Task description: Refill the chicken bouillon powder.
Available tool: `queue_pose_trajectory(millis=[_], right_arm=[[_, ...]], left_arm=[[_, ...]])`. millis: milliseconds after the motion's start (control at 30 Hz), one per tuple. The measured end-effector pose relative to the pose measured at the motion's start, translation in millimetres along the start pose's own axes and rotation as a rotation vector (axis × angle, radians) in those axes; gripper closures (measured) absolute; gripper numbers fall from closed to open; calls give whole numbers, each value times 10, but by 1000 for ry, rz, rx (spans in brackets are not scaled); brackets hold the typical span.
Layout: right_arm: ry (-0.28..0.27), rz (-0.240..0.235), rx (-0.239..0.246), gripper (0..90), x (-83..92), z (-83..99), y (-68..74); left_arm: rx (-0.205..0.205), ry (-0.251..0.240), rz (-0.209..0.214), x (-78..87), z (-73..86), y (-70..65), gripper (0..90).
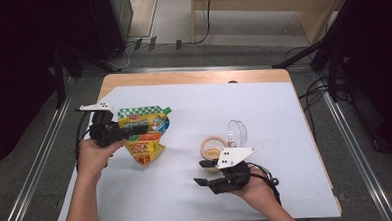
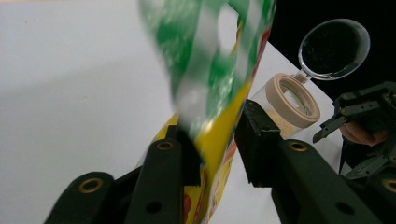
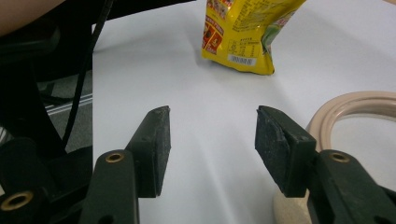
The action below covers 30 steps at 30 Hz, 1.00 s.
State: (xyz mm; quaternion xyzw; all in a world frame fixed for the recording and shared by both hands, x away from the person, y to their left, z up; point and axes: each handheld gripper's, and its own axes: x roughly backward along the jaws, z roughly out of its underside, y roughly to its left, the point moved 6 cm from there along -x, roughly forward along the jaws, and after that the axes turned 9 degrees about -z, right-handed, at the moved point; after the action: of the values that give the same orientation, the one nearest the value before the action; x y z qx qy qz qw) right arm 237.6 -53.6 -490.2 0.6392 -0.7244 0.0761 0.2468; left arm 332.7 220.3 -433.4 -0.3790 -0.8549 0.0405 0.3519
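A yellow and green spout pouch (image 1: pixel 144 148) stands on the white sheet at the left. My left gripper (image 1: pixel 140 129) reaches in from the left with the pouch's upper part between its jaws. In the left gripper view the pouch (image 2: pixel 210 70) is blurred and leans on the left pad, while the right pad (image 2: pixel 254 135) stands just off it, so the gripper (image 2: pixel 215 140) is open. A jar with a beige rim (image 1: pixel 204 145) and a clear flipped-up lid (image 1: pixel 237 131) stands mid-table. My right gripper (image 1: pixel 199 173) lies just in front of the jar, open with nothing between its jaws (image 3: pixel 212 135).
The white sheet (image 1: pixel 264 112) covers a wooden table whose bare edge (image 1: pixel 192 78) shows at the far side. The jar's rim (image 3: pixel 345 100) is beside my right jaw. The jar (image 2: pixel 308 119) holds pale powder. Dark stands and cables surround the table.
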Motion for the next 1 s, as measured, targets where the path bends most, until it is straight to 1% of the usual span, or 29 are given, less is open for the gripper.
queue_pose_trajectory(millis=[133,200,367,433,500,633,667,733,767,867,1000], right_arm=[[0,7,-2,468,23,-2,-14],[1,12,-4,468,39,-1,-24],[11,22,-18,468,62,3,-42],[13,24,-20,468,69,4,-50],[19,27,-28,468,76,6,-52],[30,32,-33,468,97,4,-47],[31,33,-29,469,103,2,-49],[35,37,-32,468,119,1,-43],[36,36,-30,468,129,1,-45],[38,42,-33,469,157,-1,-51],[35,46,-39,468,192,-8,-59]], left_arm=[[1,5,-14,62,-49,-26,620],[-5,-2,-10,88,-63,-36,587],[-5,26,-46,126,-88,-41,540],[-6,28,-44,155,-103,-52,518],[-17,23,-58,192,-117,-66,507],[-14,27,-82,269,-156,-81,482],[-6,25,-87,297,-172,-85,475],[-7,15,-87,341,-194,-97,459],[-6,10,-96,362,-202,-99,458],[2,16,-117,435,-218,-86,457],[10,-22,-137,560,-225,-45,458]])
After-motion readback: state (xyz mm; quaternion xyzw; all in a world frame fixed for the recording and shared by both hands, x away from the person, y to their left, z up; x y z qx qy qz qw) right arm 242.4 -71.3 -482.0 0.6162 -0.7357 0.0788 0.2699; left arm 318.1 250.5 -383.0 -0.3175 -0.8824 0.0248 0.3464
